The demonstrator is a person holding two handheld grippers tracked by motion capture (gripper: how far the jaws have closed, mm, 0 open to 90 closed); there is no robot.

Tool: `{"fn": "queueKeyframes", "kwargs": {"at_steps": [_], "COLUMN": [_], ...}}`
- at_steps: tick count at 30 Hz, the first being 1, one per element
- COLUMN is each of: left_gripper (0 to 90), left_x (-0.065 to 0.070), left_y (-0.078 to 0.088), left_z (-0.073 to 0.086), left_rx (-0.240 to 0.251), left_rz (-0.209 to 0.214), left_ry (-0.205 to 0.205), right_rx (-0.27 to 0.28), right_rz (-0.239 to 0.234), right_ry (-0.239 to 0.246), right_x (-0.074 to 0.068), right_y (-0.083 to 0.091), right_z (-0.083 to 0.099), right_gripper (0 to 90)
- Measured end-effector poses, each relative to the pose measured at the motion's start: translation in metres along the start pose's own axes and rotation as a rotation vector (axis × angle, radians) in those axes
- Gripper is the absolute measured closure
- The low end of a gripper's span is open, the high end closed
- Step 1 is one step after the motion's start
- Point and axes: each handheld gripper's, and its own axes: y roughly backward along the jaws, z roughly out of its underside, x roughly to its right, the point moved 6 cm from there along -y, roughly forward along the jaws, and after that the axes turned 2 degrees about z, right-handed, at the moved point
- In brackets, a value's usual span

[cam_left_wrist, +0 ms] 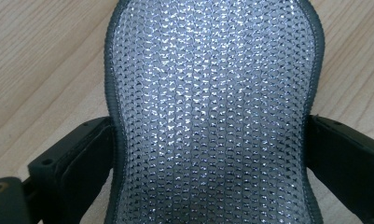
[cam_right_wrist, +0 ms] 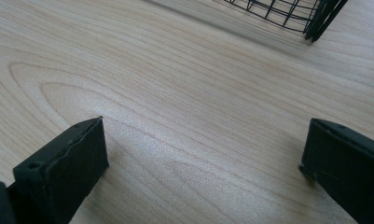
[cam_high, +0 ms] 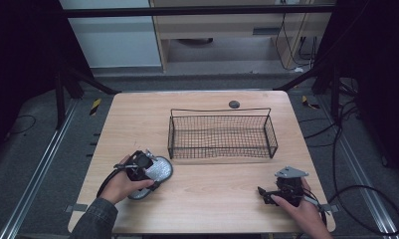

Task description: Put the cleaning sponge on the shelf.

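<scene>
My left gripper (cam_high: 148, 167) sits over the silver mesh insole (cam_high: 154, 175), which lies flat on the desk (cam_high: 212, 199) near its front left part, just in front of the left end of the wire basket (cam_high: 222, 134) and apart from it. In the left gripper view the insole (cam_left_wrist: 212, 116) runs up the middle between my 2 black jaws, its shiny woven face up and its dark stitched edge all around. The jaws stand at the narrow waist of the insole, 1 on each side, right at its edge. I cannot tell for sure whether the pads press on it or only flank it, so I will not call it a firm grasp. My left hand (cam_high: 121, 185) wraps the gripper body from behind, with the cable looping off to the left.

My right gripper (cam_high: 264, 191) rests low over the bare desk near the front right corner, pointing left, with the grey 3-cornered plate on top. In the right gripper view its 2 jaws stand wide apart with only wood grain between them, so it is released and grasps nothing. A corner of the wire basket (cam_right_wrist: 287, 11) shows at the top of that view, well ahead of the jaws.
</scene>
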Motion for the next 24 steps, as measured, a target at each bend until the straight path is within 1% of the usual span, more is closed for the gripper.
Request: {"fn": "queueKeyframes", "kwargs": {"at_steps": [3, 6, 7, 12, 14, 17, 18, 19, 20, 21, 22, 23, 24], "left_gripper": [1.5, 0.6, 0.3, 5.1, 7.0, 9.1, 9.5, 9.8, 10.1, 10.2, 10.4, 10.5, 10.6], "left_x": [-0.002, -0.003, -0.004, -0.006, -0.007, -0.007, -0.007, -0.006, -0.006, -0.006, -0.004, -0.003, -0.002], "left_y": [-0.002, -0.004, -0.004, -0.002, -0.001, 0.004, 0.004, 0.01, 0.012, 0.012, 0.017, 0.02, 0.023], "left_z": [0.0, 0.0, 0.0, -0.001, 0.0, 0.0, 0.0, 0.001, 0.001, 0.001, 0.002, 0.004, 0.004], "left_rx": [-0.003, 0.004, 0.006, 0.014, 0.019, 0.03, 0.03, 0.048, 0.056, 0.056, 0.071, 0.076, 0.083], "left_rz": [0.007, 0.029, 0.027, 0.017, 0.019, 0.001, 0.001, -0.011, -0.017, -0.017, -0.021, -0.019, -0.025], "left_ry": [-0.001, 0.015, 0.021, 0.026, 0.019, -0.001, -0.001, -0.015, -0.02, -0.02, -0.036, -0.041, -0.048], "right_rx": [0.0, -0.001, 0.0, -0.001, 0.0, -0.001, -0.001, -0.001, -0.001, -0.001, -0.001, -0.001, -0.001], "right_rz": [0.0, 0.001, 0.001, 0.001, 0.0, 0.0, 0.0, -0.001, -0.001, -0.001, -0.001, 0.0, -0.001], "right_ry": [0.0, 0.002, 0.003, 0.002, 0.003, 0.003, 0.003, 0.003, 0.003, 0.003, 0.002, 0.001, 0.003], "right_x": [0.0, 0.0, 0.0, 0.0, 0.0, 0.0, 0.0, 0.0, 0.0, 0.0, 0.0, 0.0, 0.0], "right_y": [0.0, 0.0, 0.0, 0.0, 0.0, 0.0, 0.0, 0.0, 0.0, 0.0, 0.0, 0.0, 0.0], "right_z": [0.0, 0.0, 0.0, 0.0, 0.0, 0.0, 0.0, 0.0, 0.0, 0.0, 0.0, 0.0, 0.0], "right_gripper": [0.3, 0.3, 0.3, 0.3, 0.3, 0.3, 0.3, 0.3, 0.3, 0.3, 0.3, 0.3, 0.3]}}
